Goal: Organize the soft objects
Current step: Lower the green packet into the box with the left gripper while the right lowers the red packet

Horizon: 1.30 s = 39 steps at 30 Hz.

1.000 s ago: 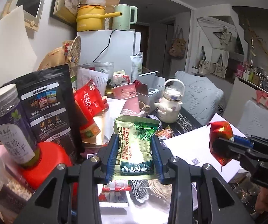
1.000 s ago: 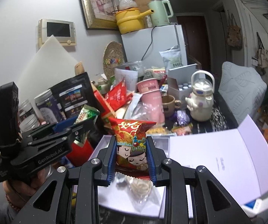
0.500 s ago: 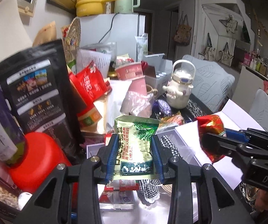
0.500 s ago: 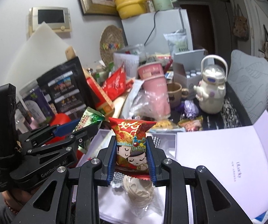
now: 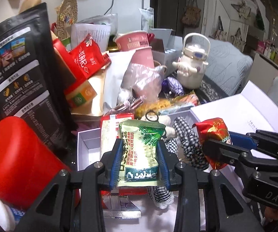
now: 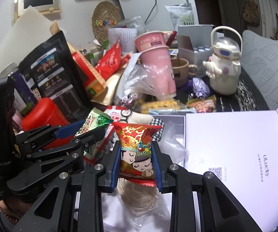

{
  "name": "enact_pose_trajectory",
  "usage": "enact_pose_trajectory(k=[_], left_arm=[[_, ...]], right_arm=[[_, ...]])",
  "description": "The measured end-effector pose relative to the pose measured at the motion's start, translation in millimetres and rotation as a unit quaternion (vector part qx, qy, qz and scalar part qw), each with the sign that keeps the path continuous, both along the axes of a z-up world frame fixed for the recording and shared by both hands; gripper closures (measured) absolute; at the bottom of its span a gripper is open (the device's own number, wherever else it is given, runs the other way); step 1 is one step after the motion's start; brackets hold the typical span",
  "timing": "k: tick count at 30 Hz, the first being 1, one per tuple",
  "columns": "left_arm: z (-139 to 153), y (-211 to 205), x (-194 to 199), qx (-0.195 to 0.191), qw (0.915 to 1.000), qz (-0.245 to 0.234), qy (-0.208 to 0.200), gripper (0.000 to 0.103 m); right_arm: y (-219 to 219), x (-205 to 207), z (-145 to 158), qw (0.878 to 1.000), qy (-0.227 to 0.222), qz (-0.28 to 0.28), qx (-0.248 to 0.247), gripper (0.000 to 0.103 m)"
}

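Observation:
My left gripper (image 5: 140,154) is shut on a green snack packet (image 5: 141,154) and holds it over an open white box (image 5: 88,141). The packet also shows in the right wrist view (image 6: 94,123). My right gripper (image 6: 136,154) is shut on a red cartoon snack packet (image 6: 137,148), seen from the left wrist view (image 5: 212,135) at the right. Inside the box lie a checkered cloth item (image 5: 189,145), a red-and-white sachet (image 5: 110,127) and a bagged beige coil (image 6: 139,197).
The box's white lid (image 6: 235,145) lies open at the right. Behind stand a black pouch (image 5: 21,67), a red canister (image 5: 19,162), a pink cup (image 6: 158,67), a white kettle-shaped bottle (image 6: 224,65), a brown mug (image 6: 181,71) and red bags (image 5: 86,58).
Both grippers have moved forward and down toward the open box, still holding their packets. The box contents are closer in view.

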<state>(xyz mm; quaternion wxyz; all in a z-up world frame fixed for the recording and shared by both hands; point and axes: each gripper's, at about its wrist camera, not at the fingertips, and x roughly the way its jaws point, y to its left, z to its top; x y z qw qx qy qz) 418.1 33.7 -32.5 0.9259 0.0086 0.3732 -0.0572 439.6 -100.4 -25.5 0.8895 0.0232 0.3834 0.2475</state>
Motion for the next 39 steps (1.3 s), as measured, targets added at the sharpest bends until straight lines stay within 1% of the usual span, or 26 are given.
enact_pose_trajectory(k=[2, 6, 8, 11, 20, 24, 27, 30, 32, 33, 34, 37, 39], left_arm=[[-6, -2, 2, 0.003, 0.9999, -0.003, 0.009, 0.068], [-15, -4, 6, -0.007, 0.9994, -0.013, 0.030, 0.068], [-17, -5, 5, 0.004, 0.9995, -0.007, 0.029, 0.068], [-21, -4, 8, 0.007, 0.9993, -0.005, 0.036, 0.068], [-23, -9, 10, 0.030, 0.9988, 0.003, 0.038, 0.068], [-24, -13, 11, 0.047, 0.9980, 0.008, 0.041, 0.067], [-23, -15, 12, 0.061, 0.9970, 0.016, 0.046, 0.066], [-22, -15, 10, 0.057, 0.9968, 0.018, 0.054, 0.066], [-21, -14, 8, 0.055, 0.9966, 0.022, 0.057, 0.065], [-21, -13, 7, 0.053, 0.9966, 0.024, 0.058, 0.065], [-21, -12, 6, 0.049, 0.9967, 0.024, 0.059, 0.064], [-19, -8, 1, 0.042, 0.9965, 0.028, 0.066, 0.063], [-17, -7, -2, 0.043, 0.9961, 0.030, 0.071, 0.054]], right_arm=[[1, 2, -4, 1.000, 0.003, -0.001, -0.006, 0.074], [6, 4, -14, 1.000, 0.011, 0.000, -0.023, 0.074], [8, 5, -19, 1.000, 0.017, 0.006, -0.026, 0.074], [10, 6, -23, 0.999, 0.022, 0.005, -0.031, 0.074], [14, 9, -29, 0.998, 0.032, 0.004, -0.049, 0.074], [14, 12, -36, 0.997, 0.050, -0.003, -0.063, 0.073], [12, 11, -38, 0.997, 0.052, -0.003, -0.062, 0.072], [11, 7, -37, 0.997, 0.050, -0.006, -0.066, 0.072], [10, 4, -35, 0.996, 0.046, -0.015, -0.074, 0.066], [9, 1, -34, 0.996, 0.043, -0.023, -0.075, 0.060], [9, -1, -32, 0.996, 0.042, -0.026, -0.074, 0.058], [7, -8, -29, 0.996, 0.038, -0.026, -0.070, 0.058], [6, -13, -26, 0.997, 0.035, -0.026, -0.069, 0.058]])
